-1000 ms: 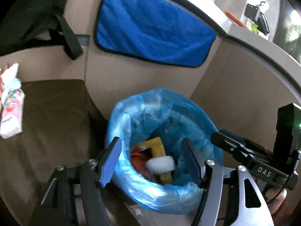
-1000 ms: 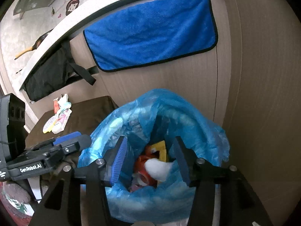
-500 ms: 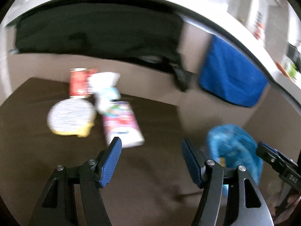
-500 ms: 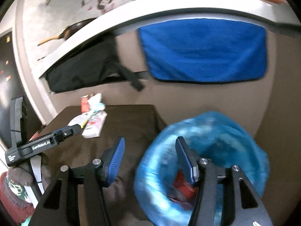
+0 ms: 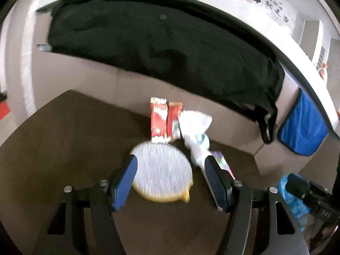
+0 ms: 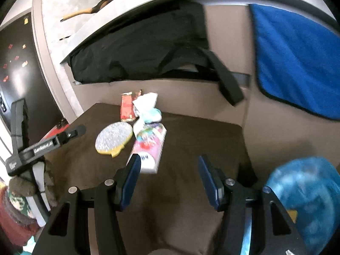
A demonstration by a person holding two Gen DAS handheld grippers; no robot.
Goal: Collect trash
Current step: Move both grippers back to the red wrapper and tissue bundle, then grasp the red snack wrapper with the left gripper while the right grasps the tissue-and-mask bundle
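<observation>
Left gripper [image 5: 170, 180]: jaws are held apart, nothing clamped between them. Framed in the gap, lying on the brown cushion [image 5: 63, 148], is a round foil-lidded cup with a yellow rim [image 5: 161, 174]; it is blurred, and no contact with either pad is shown.

Just beyond the cup, towards the wall: two red snack wrappers [image 5: 164, 120] side by side. To the right of them, beyond the right finger: a crumpled white wrapper with teal print [image 5: 196, 131]. Partly hidden behind the right finger: a colourful printed packet [image 5: 221, 161].

Far right of this gripper, low down: a blue bin bag [image 5: 295, 204], with part of the other gripper in front of it.

Right gripper [image 6: 169, 179]: jaws are parted and empty, with only brown cushion seen between them. Just ahead of the left finger lies the colourful printed packet, white end nearest. Further ahead and left: the foil-lidded cup, then the red wrappers and white wrapper at the wall.

To the right of this gripper, beside the cushion's edge and lower: the blue bin bag, blurred.

Above the cushion: a black bag [image 6: 138, 51] under the counter ledge. To its right: a blue cloth [image 6: 297, 63] hung on the panel.
</observation>
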